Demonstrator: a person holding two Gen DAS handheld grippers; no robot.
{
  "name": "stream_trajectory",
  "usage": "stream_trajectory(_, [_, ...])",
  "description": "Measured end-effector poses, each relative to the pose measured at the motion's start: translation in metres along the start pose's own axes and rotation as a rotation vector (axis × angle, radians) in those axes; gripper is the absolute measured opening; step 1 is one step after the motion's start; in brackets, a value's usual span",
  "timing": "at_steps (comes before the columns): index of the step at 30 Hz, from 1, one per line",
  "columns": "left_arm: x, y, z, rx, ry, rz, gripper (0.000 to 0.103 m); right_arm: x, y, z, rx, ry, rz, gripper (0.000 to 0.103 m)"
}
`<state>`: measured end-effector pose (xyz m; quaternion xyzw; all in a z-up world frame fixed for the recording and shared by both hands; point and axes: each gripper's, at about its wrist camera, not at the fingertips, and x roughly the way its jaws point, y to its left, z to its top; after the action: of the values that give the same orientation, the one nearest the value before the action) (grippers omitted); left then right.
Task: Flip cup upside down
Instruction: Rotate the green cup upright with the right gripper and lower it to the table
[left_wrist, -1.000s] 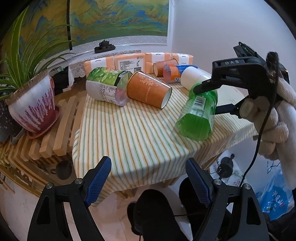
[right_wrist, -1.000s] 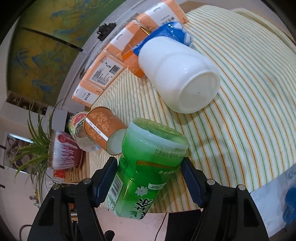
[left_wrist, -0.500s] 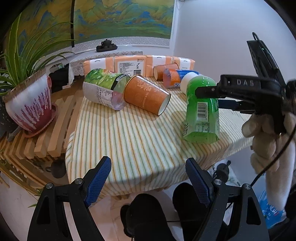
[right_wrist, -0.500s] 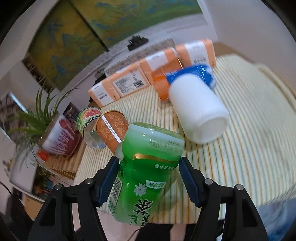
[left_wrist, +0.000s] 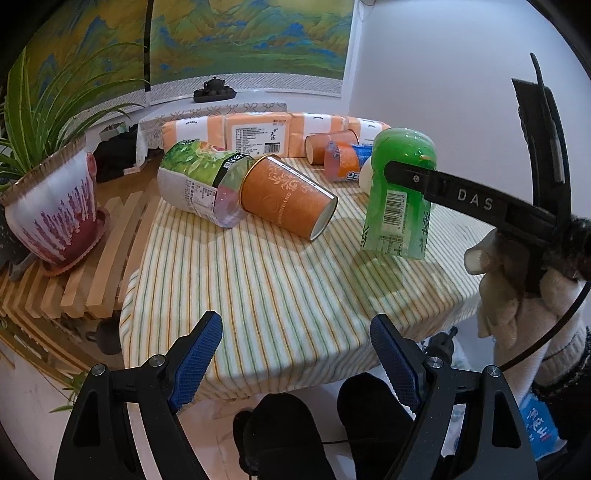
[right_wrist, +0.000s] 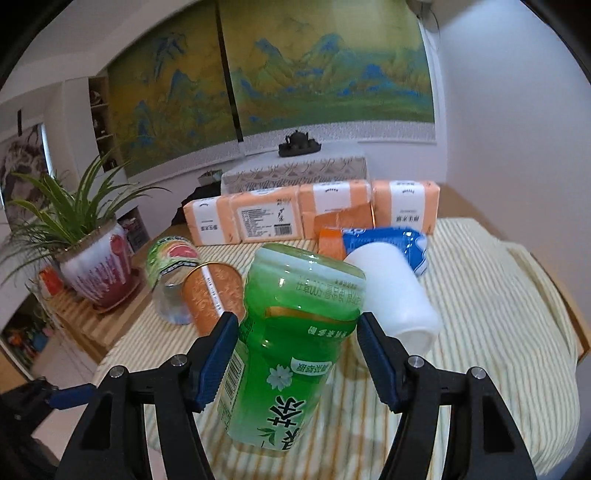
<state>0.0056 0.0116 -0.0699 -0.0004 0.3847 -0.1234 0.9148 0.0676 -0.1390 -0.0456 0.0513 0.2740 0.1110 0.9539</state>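
My right gripper (right_wrist: 295, 345) is shut on a translucent green cup (right_wrist: 291, 347) with a tea label. The cup stands nearly upright and upside down, closed base on top, open rim just above the striped tablecloth (right_wrist: 498, 317). In the left wrist view the same green cup (left_wrist: 400, 192) hangs at the table's right side with the right gripper's finger (left_wrist: 443, 188) across it. My left gripper (left_wrist: 295, 354) is open and empty, low in front of the table's near edge.
An orange cup (left_wrist: 288, 197), a green-labelled cup (left_wrist: 201, 181), a white cup (right_wrist: 397, 299) and small orange cups (left_wrist: 338, 157) lie on the table. Tissue packs (left_wrist: 258, 134) line the back. A potted plant (left_wrist: 55, 206) stands left on a slatted bench.
My right gripper has turned the green cup from tilted on its side to nearly upright with its base on top, and brought it down close to the cloth. My left gripper stayed open.
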Motion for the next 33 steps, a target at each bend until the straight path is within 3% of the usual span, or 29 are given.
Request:
stream_trajectory(16, [0.000, 0.002, 0.000, -0.010, 0.003, 0.001, 0.085, 0.006, 0.021, -0.009, -0.180, -0.156, -0.078, 0.063])
stream_trajectory(33, [-0.011, 0.003, 0.000, -0.010, -0.020, 0.014, 0.085, 0.000, 0.035, -0.028, -0.283, -0.169, -0.095, 0.063])
